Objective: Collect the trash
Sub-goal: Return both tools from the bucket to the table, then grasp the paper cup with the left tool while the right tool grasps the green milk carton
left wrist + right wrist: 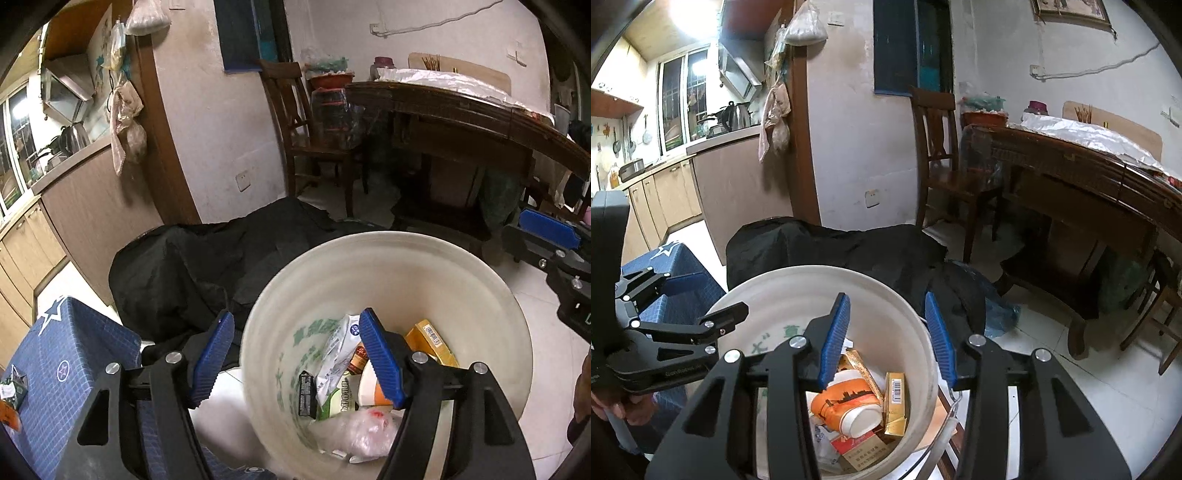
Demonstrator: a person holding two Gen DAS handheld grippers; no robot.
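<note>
A cream plastic bucket [369, 243] [798, 275] with green lettering stands on the floor below both grippers. Inside lie an orange-and-white paper cup [846, 402], a gold cigarette box [895, 402] [432, 341], a red pack [857, 445], a white-green wrapper [338, 354], a small black box [306, 395] and crumpled clear plastic [364, 430]. My left gripper [297, 360] hangs open over the bucket's left rim, nothing between its blue pads. My right gripper [887, 341] is open above the bucket's right side, also empty. The left gripper [713, 295] shows at the left of the right wrist view.
A black cloth bag [207, 266] lies behind the bucket. A blue star-patterned box [70, 373] stands to the left. A dark wooden table [1082, 184] and chair [942, 155] are at the back right, with a blue plastic bag [1001, 314] on the white tiled floor.
</note>
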